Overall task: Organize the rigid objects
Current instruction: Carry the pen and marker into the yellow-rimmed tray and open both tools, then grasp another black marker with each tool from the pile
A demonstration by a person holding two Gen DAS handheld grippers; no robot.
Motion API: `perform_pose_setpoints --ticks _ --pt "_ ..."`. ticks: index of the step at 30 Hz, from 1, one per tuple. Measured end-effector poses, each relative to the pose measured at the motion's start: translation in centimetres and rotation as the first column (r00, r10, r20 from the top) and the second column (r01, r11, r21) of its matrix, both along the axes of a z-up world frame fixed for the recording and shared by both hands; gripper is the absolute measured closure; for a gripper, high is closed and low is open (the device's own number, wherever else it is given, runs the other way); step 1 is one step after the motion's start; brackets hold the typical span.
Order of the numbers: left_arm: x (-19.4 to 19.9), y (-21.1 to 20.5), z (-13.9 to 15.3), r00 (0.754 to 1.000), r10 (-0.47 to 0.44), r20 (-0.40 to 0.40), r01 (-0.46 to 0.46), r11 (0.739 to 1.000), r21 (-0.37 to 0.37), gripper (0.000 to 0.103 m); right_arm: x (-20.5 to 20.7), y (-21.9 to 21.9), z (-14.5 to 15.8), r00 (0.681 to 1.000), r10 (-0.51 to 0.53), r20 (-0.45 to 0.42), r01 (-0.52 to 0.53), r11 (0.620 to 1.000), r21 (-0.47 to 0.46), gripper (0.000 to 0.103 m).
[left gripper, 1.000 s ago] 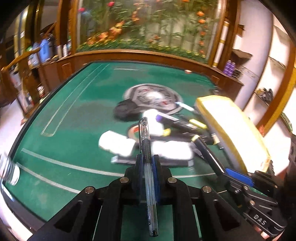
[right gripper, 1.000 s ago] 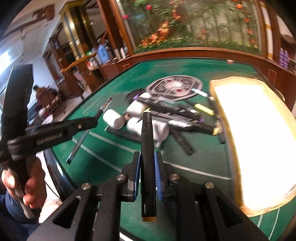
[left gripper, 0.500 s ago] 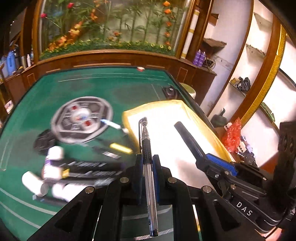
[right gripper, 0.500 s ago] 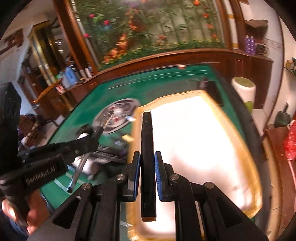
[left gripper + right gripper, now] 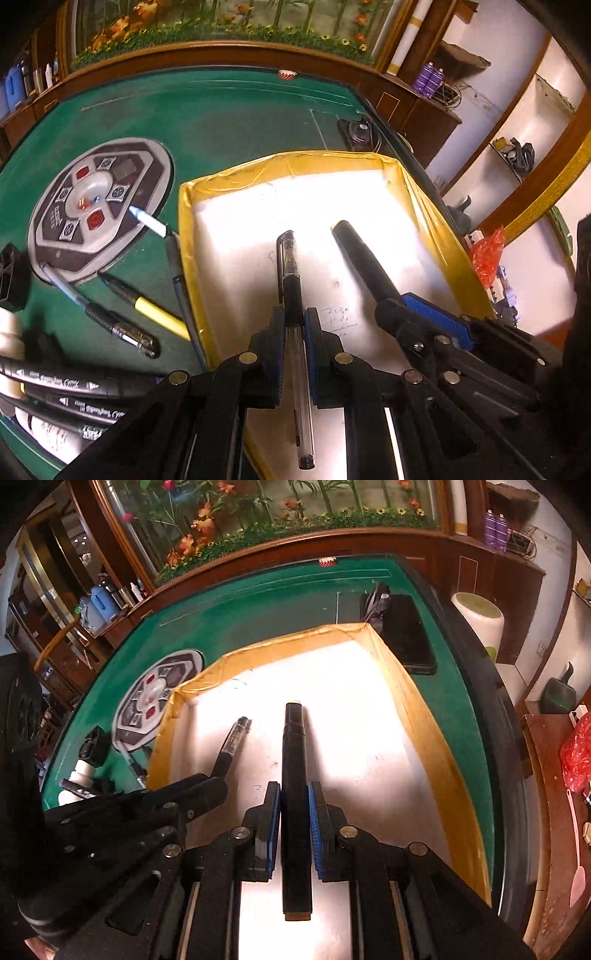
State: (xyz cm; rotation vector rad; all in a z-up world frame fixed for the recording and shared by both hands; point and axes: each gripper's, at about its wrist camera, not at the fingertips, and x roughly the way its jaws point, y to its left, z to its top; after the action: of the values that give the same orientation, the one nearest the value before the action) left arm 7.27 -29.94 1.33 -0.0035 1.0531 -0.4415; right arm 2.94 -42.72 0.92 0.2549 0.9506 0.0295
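Note:
My left gripper (image 5: 294, 325) is shut on a clear gel pen (image 5: 290, 266) with a black grip and holds it over the white floor of the yellow-rimmed tray (image 5: 236, 171). My right gripper (image 5: 294, 797) is shut on a black marker (image 5: 293, 753) and holds it over the same tray (image 5: 280, 640). In the left wrist view the right gripper (image 5: 391, 314) and its marker (image 5: 364, 258) sit to the right. In the right wrist view the left gripper (image 5: 207, 786) and its pen (image 5: 232, 742) sit to the left.
Loose pens and markers (image 5: 122, 332) lie on the green felt table (image 5: 221, 118) left of the tray, with white bottles (image 5: 9, 332) and a grey round centre panel (image 5: 96, 199). A black phone (image 5: 410, 635) lies beyond the tray's far right corner.
Both grippers have swung right from over the pile of pens to over the tray, each still holding its pen, and now sit lower over the tray floor.

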Motion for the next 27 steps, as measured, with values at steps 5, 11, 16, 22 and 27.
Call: perform_pose_setpoints --ticks 5,11,16,22,27 --pt "0.0 -0.2 -0.3 1.000 -0.010 0.012 0.010 1.000 0.002 0.094 0.2 -0.3 -0.3 1.000 -0.017 0.007 0.017 1.000 0.005 0.087" --pt "-0.6 1.0 0.6 0.999 -0.044 -0.003 0.044 0.999 -0.027 0.078 -1.9 0.2 1.6 0.996 -0.056 0.068 0.057 0.998 -0.017 0.075" --pt "-4.0 3.8 3.0 0.994 -0.073 0.079 0.078 0.996 -0.053 0.065 -5.6 1.6 4.4 0.978 -0.078 0.194 0.075 0.997 0.020 0.074" --pt "-7.5 10.6 4.3 0.990 -0.079 0.119 0.091 0.991 -0.098 0.058 -8.4 6.3 5.3 0.973 0.023 0.230 -0.041 0.997 0.073 0.071" --pt "-9.0 18.2 3.8 0.986 -0.026 0.165 0.039 0.996 -0.076 0.056 -8.2 11.9 3.7 0.966 0.189 0.178 -0.213 0.970 0.121 0.071"
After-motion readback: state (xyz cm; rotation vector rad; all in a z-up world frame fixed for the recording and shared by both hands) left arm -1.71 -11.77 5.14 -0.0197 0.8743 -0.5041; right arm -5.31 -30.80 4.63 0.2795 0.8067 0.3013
